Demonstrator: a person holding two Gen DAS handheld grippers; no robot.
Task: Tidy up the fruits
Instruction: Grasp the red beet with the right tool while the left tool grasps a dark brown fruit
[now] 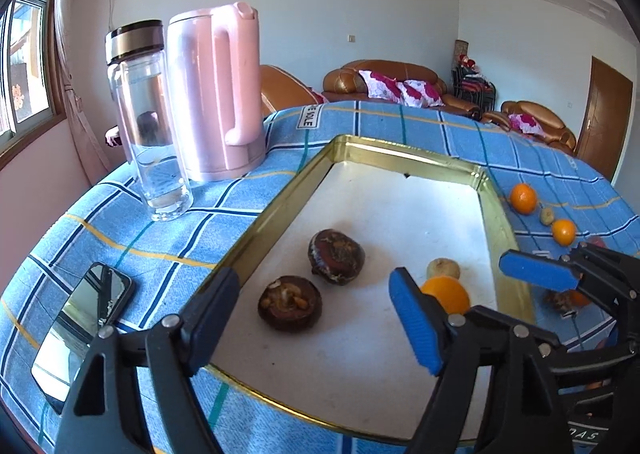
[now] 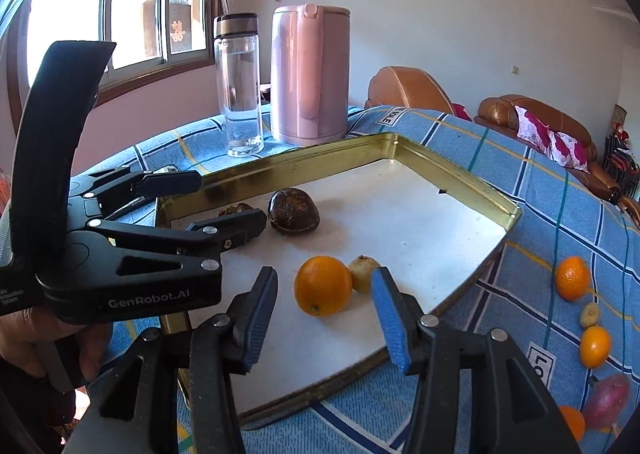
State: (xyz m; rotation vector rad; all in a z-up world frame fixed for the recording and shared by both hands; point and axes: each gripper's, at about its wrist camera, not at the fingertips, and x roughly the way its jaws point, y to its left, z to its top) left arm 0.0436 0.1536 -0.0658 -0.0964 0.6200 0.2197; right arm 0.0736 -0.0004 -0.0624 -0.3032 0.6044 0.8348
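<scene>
A gold-rimmed tray with a white floor lies on the blue checked cloth. Two dark brown fruits sit in it, along with an orange and a small tan fruit. My left gripper is open over the tray's near edge; the nearer dark fruit lies between its fingers, untouched. My right gripper is open too, and the orange sits free just ahead, between its blue pads. More oranges, a small tan fruit and a pink-purple fruit lie on the cloth right of the tray.
A pink kettle and a glass bottle stand behind the tray's left corner. A phone lies on the cloth left of the tray. Brown sofas stand beyond the table. A hand holds the left gripper.
</scene>
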